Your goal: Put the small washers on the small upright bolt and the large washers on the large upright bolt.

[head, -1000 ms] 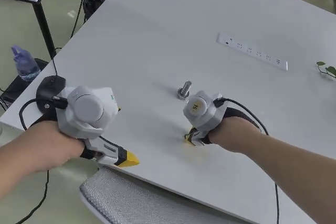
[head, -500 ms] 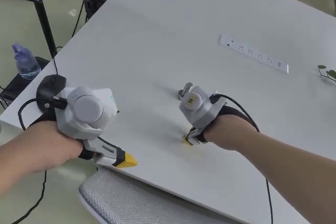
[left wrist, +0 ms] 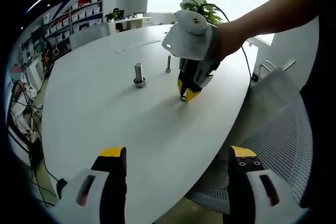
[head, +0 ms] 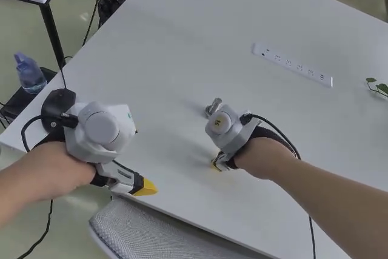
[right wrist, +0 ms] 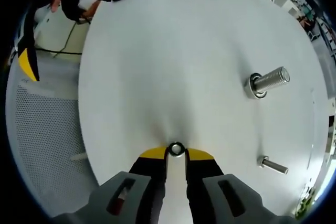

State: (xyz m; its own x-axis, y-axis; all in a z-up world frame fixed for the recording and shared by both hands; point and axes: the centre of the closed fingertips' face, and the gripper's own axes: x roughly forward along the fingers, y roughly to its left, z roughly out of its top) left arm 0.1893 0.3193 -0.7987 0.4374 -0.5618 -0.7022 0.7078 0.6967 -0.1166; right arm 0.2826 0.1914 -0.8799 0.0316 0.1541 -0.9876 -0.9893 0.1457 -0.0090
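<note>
My right gripper (right wrist: 176,153) points down at the white table (right wrist: 157,66), shut on a small metal washer (right wrist: 176,149) that lies on the tabletop. In the head view the right gripper (head: 217,163) is near the front edge, with the large upright bolt (head: 212,107) just behind it. The large bolt (right wrist: 269,81) has a washer at its base, and the small bolt (right wrist: 274,166) stands past it. My left gripper (left wrist: 177,153) is open and holds nothing; in the head view the left gripper (head: 143,187) hangs beyond the table's front edge. It looks at both the large bolt (left wrist: 138,74) and the small bolt (left wrist: 168,63).
A white power strip (head: 293,62) lies on the far side of the table. A grey mesh chair (head: 139,228) sits below the front edge. A water bottle (head: 29,72) stands on a low stand at the left, with cables nearby.
My right gripper's body has leaned a little to the left, toward the large bolt, while its tips stay at the same spot on the table. The left gripper has hardly moved.
</note>
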